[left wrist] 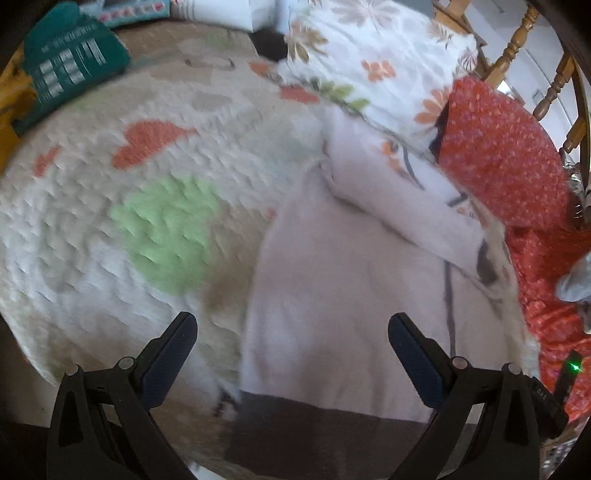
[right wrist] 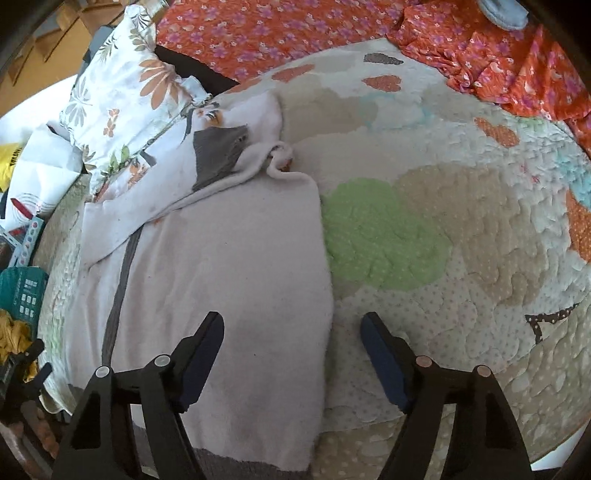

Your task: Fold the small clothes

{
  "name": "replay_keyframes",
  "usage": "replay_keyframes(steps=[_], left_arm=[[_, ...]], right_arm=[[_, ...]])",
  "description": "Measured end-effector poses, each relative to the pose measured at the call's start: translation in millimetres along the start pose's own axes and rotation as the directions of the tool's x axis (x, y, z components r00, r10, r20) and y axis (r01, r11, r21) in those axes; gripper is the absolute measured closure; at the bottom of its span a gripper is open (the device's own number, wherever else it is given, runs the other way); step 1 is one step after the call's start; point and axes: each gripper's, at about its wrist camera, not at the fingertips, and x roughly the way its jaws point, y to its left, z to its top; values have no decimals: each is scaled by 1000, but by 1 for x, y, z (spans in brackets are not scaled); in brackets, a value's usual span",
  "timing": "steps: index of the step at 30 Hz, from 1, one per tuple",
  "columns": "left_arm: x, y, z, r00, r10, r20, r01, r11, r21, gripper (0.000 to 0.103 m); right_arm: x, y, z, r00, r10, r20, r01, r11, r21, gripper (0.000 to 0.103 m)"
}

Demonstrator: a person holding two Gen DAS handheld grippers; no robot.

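Observation:
A small pale pink garment (right wrist: 229, 280) with a grey stripe and a grey collar patch (right wrist: 216, 153) lies spread on a quilted blanket (right wrist: 461, 229). It also shows in the left wrist view (left wrist: 351, 295), with a sleeve folded across its top. My left gripper (left wrist: 291, 328) is open and empty, hovering over the garment's left edge near its dark hem. My right gripper (right wrist: 291, 328) is open and empty, hovering over the garment's right edge near the bottom.
A floral pillow (right wrist: 125, 99) lies beyond the garment. Red floral fabric (right wrist: 280, 33) covers the far side and shows in the left wrist view (left wrist: 498, 155). A teal box (left wrist: 70, 66) sits at the blanket's edge. Wooden chair spindles (left wrist: 517, 40) stand behind.

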Motion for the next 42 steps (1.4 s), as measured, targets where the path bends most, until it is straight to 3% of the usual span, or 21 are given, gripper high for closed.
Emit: replay_keyframes(steps=[7, 10, 11, 14, 17, 19, 22, 24, 28, 32, 34, 38, 39, 40, 41, 42], left_arm=[[2, 22, 7, 1000, -8, -10, 7, 994, -108, 4], [14, 34, 6, 989, -114, -92, 97, 981, -169, 4], [19, 35, 5, 981, -150, -125, 127, 976, -175, 4], [17, 29, 3, 975, -166, -146, 147, 980, -131, 4], [17, 29, -4, 956, -238, -173, 209, 963, -171, 5], [17, 32, -9, 942, -279, -186, 240, 949, -206, 18], [13, 33, -14, 946, -265, -186, 226, 952, -206, 34], [10, 32, -20, 942, -279, -189, 238, 947, -215, 38], [13, 28, -38, 927, -296, -231, 248, 945, -214, 38], [10, 17, -47, 940, -243, -241, 214, 967, -140, 36], [11, 14, -51, 938, -246, -246, 220, 967, -130, 27], [10, 13, -55, 937, -245, -251, 218, 967, -131, 26], [9, 12, -56, 940, -238, -247, 211, 969, -129, 33], [8, 12, -57, 944, -222, -245, 196, 973, -125, 51], [8, 13, -57, 949, -196, -247, 172, 978, -116, 59], [8, 14, -56, 954, -162, -251, 138, 984, -112, 80]], right_arm=[[-6, -20, -5, 988, 152, 4, -152, 983, 106, 21], [-8, -25, -9, 970, 243, 5, -241, 958, 156, 21], [-7, -26, -12, 951, 309, -6, -303, 935, 183, 21], [5, -24, -25, 893, 448, -46, -422, 868, 261, 21], [2, -12, -33, 902, 428, -53, -408, 887, 216, 21], [2, -7, -35, 902, 426, -63, -407, 891, 200, 21], [2, -3, -42, 900, 432, -66, -413, 890, 192, 21], [2, -4, -43, 895, 440, -68, -421, 886, 195, 21], [2, -6, -47, 887, 456, -69, -434, 876, 208, 21], [-2, -8, -55, 882, 465, -75, -441, 872, 215, 21], [-2, -7, -60, 879, 470, -84, -445, 869, 215, 21], [-7, -3, -75, 880, 462, -109, -439, 879, 185, 22], [-9, -1, -79, 884, 454, -113, -433, 885, 171, 24], [-10, 2, -83, 888, 444, -118, -425, 892, 155, 30], [-11, 6, -87, 895, 427, -128, -412, 902, 132, 34], [-11, 10, -91, 904, 403, -142, -390, 914, 108, 44]])
